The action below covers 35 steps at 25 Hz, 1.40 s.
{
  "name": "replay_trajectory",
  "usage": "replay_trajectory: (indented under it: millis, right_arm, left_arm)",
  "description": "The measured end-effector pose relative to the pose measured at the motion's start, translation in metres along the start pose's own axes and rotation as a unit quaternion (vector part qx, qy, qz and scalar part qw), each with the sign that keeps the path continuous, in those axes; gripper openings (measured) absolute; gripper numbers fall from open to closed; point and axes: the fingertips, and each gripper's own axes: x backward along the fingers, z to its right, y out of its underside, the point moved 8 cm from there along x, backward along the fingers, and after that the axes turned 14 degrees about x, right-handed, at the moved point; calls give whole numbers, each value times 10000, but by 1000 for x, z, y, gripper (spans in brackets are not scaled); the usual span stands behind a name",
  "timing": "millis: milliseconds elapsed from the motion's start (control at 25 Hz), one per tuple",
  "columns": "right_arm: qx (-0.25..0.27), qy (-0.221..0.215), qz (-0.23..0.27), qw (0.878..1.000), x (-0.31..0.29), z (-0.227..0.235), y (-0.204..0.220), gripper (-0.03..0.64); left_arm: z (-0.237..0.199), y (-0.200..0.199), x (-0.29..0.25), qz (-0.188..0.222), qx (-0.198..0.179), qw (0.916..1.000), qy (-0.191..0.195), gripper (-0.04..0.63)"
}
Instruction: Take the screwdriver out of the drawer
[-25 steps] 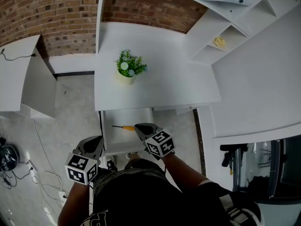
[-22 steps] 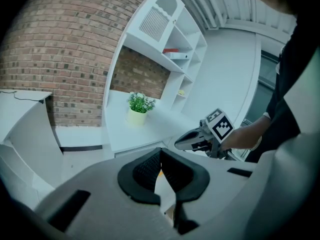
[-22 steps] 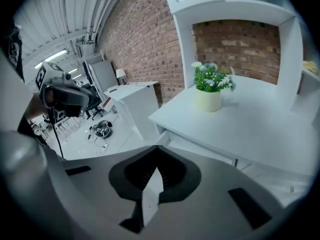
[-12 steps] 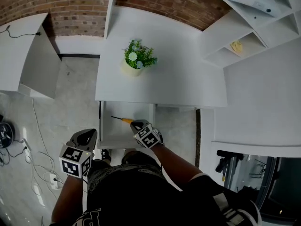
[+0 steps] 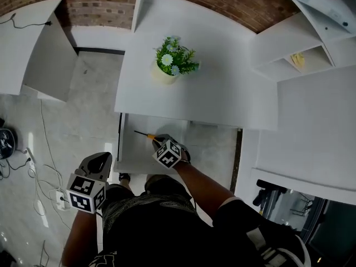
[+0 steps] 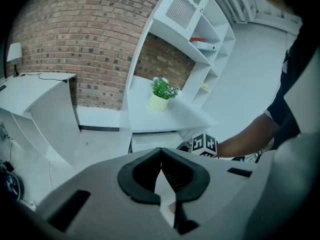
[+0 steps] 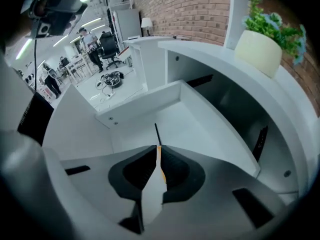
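The right gripper [image 7: 158, 150] is sitting inside the open drawer [image 7: 140, 106]. Its fingers are clamping the orange handle of the screwdriver [image 7: 156, 133], whose dark shaft is sticking out ahead of them. The left gripper [image 6: 161, 153] is hanging left of the drawer, fingers pressed together on nothing.

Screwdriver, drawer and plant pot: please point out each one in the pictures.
screwdriver [image 5: 141, 133], head view, on its dark shaft.
drawer [image 5: 135, 152], head view, on its bare bottom.
plant pot [image 5: 162, 75], head view, on its pale side.
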Motion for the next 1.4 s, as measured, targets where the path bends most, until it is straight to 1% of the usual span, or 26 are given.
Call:
replay_trajectory:
  millis: [200, 360, 560, 720, 840, 960, 1200, 1400]
  right_arm:
    - [212, -158, -286, 9992, -26, 4, 5, 52]
    - [402, -274, -529, 9974, -45, 7, 9, 57]
    - [776, -362, -781, 9933, -67, 9, 14, 67]
    - [916, -494, -838, 9910, -78, 8, 12, 74]
    - [948, -506, -890, 9902, -83, 7, 11, 75]
    - [1018, -525, -949, 9889, -86, 7, 12, 78]
    - [1358, -619, -1136, 9822, -98, 5, 10, 86]
    - [1531, -682, -1289, 9774, -105, 3, 8, 94]
  left_arm:
    - [-4, 9, 0, -29, 163, 9998, -139, 18]
    - [-6, 15, 0, -45, 263, 9994, -213, 18]
    - [-7, 19, -3, -36, 330, 9991, -261, 18]
    - [-8, 25, -3, -64, 419, 9986, -305, 18]
    - [-11, 30, -2, -72, 506, 9981, -353, 18]
    - [-13, 32, 0, -71, 516, 9979, -378, 18]
    - [-16, 36, 2, -58, 588, 9974, -417, 18]
    - [-19, 39, 4, -61, 626, 9971, -427, 18]
